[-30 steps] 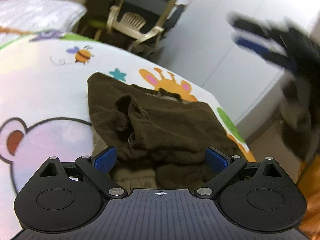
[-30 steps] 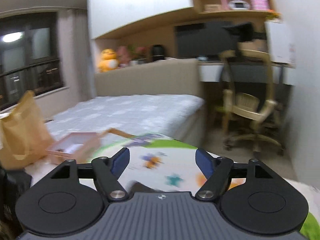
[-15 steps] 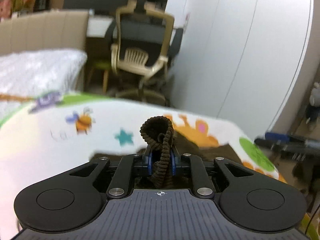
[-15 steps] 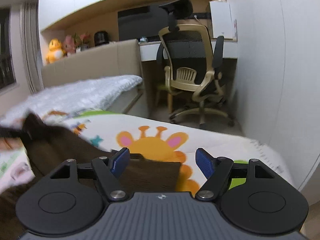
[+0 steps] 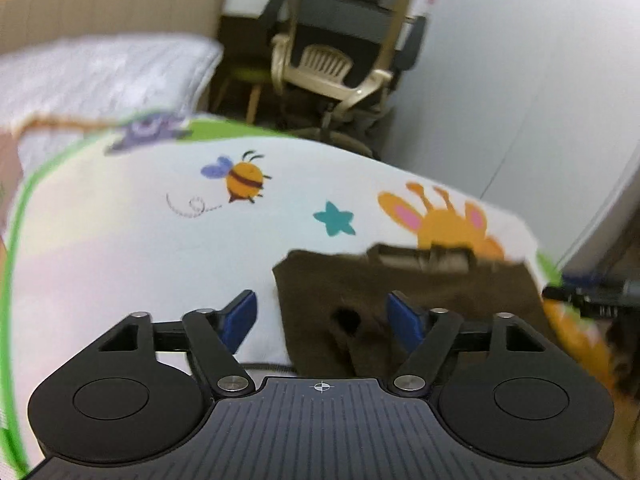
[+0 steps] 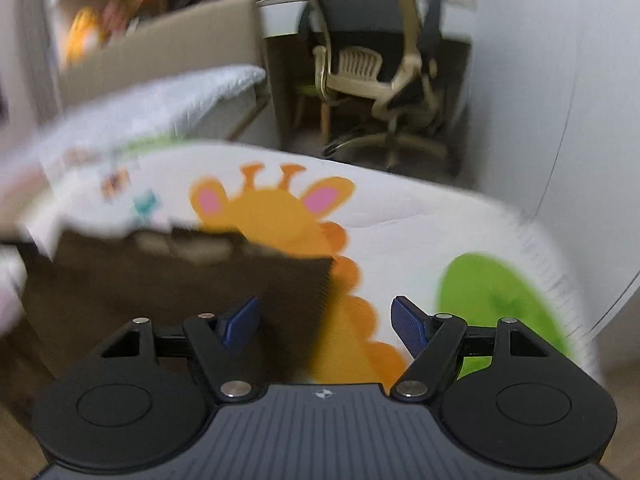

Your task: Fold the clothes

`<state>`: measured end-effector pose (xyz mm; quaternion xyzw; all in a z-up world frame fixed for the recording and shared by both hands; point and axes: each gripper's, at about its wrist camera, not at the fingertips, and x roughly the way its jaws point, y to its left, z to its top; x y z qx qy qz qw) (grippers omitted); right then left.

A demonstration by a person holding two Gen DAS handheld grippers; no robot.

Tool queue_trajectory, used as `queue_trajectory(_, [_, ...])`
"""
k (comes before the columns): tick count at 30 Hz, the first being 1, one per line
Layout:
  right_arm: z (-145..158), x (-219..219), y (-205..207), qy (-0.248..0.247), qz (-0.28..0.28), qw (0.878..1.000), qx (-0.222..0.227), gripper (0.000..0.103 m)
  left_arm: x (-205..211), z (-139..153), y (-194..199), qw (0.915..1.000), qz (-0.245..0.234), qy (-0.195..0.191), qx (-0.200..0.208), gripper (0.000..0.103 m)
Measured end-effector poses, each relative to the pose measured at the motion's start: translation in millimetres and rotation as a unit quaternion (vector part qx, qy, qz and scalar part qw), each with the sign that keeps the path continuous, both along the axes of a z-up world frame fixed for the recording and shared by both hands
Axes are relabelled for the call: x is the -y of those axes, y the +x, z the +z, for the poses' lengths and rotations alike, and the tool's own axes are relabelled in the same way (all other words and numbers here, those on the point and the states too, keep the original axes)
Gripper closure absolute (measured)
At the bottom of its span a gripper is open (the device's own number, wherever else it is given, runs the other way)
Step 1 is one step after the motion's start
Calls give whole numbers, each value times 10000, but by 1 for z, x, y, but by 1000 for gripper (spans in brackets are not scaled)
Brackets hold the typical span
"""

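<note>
While both jaws gape, brown garment (image 5: 404,300) edge lies between

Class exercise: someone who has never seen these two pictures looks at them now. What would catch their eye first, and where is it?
Likely the brown garment lying flat on the cartoon play mat, just ahead of both open tongs, left and right. Next, the orange giraffe print at the garment's far edge, and the office chair behind.
</note>
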<state>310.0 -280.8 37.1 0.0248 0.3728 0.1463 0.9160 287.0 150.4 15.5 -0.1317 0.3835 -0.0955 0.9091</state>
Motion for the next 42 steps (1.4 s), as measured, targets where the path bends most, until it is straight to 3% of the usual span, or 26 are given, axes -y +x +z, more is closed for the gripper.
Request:
queue_trajectory(2, [-3, 3, 15, 435, -142, 9987, -234, 30, -3, -9, 16, 9993, 174, -196, -282, 24])
queue_trajectory(4, [-14, -2, 30, 563, -303, 9970, -429, 39, 1, -24, 28, 9978, 271, -246, -549, 25])
queue_trajectory(7, [-30, -12, 50, 725, -513, 9940, -633, 47, 10, -30, 35, 9981, 251, -269, -495, 22])
queue_trajectory(8, [-29, -19, 52, 684, -440, 9951, -567, 52, 13, -29, 35, 9984, 220, -268, -453, 26])
queue_trajectory(10, [-29, -32, 52, 629, -187, 9960, -610, 78, 18, -27, 31, 9988, 130, -272, -385, 52])
queue_trajectory(11, [-29, -39, 51, 592, -76, 9962, -632, 86, 20, -25, 29, 9990, 85, -274, -351, 74])
queue_trajectory(12, [-26, -44, 45, 533, -1, 9968, -595, 88, 23, -24, 27, 9991, 40, -276, -317, 87])
queue_trajectory(15, [-8, -45, 23, 490, 163, 9982, -296, 91, 28, -17, 19, 9993, -90, -298, -185, 91])
queue_trajectory(18, [29, -24, -16, 772, 292, 9965, 96, 92, 19, 13, -15, 9987, -242, -409, 175, 92])
queue_trajectory(21, [63, -3, -65, 879, 547, 9934, 495, 92, 12, 40, -60, 9961, -511, -469, 537, 92])
queue_trajectory(25, [80, 10, -134, 862, 848, 9904, 675, 91, 9, 52, -119, 9935, -765, -443, 716, 92])
queue_trajectory(29, [60, 15, -182, 847, 952, 9908, 446, 91, 12, 38, -172, 9934, -933, -56, 661, 86])
queue_trajectory(31, [34, 16, -202, 645, 919, 9934, 212, 89, 14, 24, -192, 9931, -1029, 222, 517, 82])
queue_trajectory(33, [13, 18, -216, 473, 870, 9951, 18, 85, 13, 12, -205, 9929, -1113, 263, 321, 73])
queue_trajectory(37, [-9, 33, -240, 356, 651, 9971, -160, 63, 5, -3, -223, 9926, -1202, 169, 64, 50])
queue_trajectory(40, [-6, 51, -244, 425, 364, 9984, -77, 54, -7, -1, -231, 9928, -1185, -169, 94, 40])
queue_trajectory(42, [-2, 61, -246, 484, 199, 9986, -6, 45, -14, 3, -233, 9918, -1164, -488, 179, 28])
